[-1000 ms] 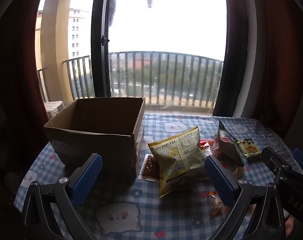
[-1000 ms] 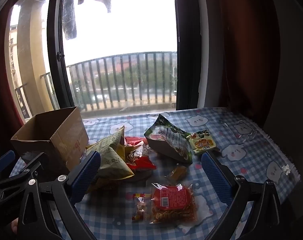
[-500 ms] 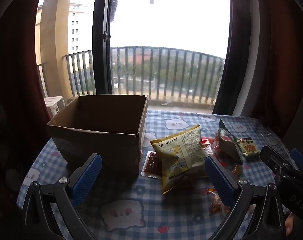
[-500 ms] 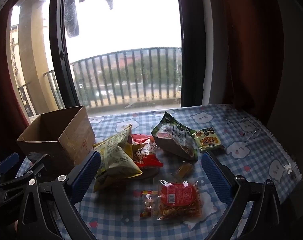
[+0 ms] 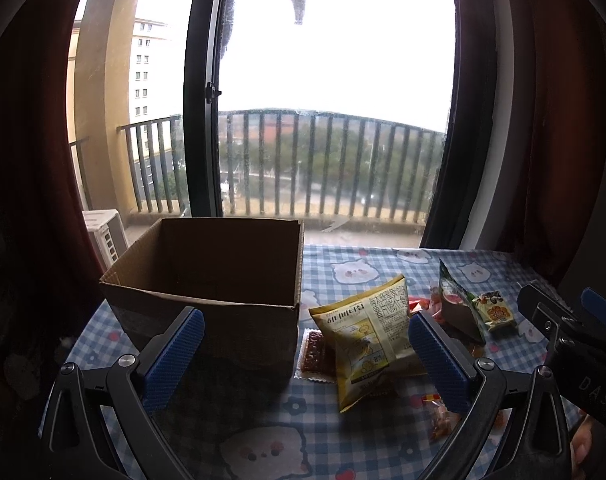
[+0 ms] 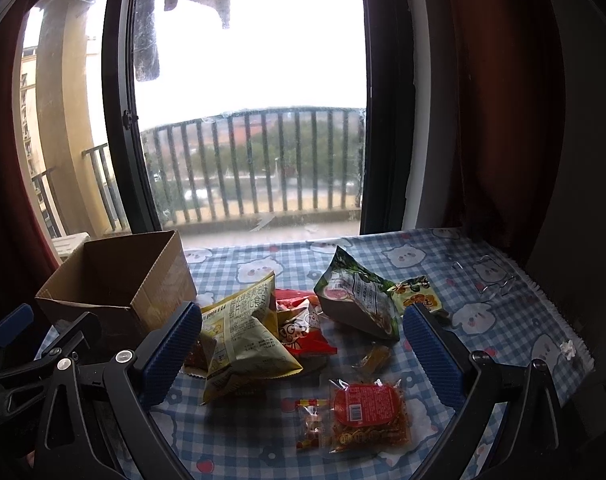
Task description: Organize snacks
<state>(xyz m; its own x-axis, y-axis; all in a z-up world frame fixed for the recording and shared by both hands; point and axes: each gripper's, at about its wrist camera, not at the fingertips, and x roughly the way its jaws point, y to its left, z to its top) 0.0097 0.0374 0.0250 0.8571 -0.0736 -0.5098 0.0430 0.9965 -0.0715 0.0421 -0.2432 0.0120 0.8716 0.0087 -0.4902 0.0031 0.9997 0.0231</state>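
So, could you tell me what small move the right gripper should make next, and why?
Probably lower the open right gripper onto the clear packet with the red label. It lies flat, apart from the pile, nearest the fingers. The brown cardboard box stands open, nothing visible inside, and both grippers hold nothing.

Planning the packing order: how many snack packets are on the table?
7 visible: yellow bag, red bag, green bag, small green packet, dark flat packet, amber candy, red-label pack. More may hide beneath.
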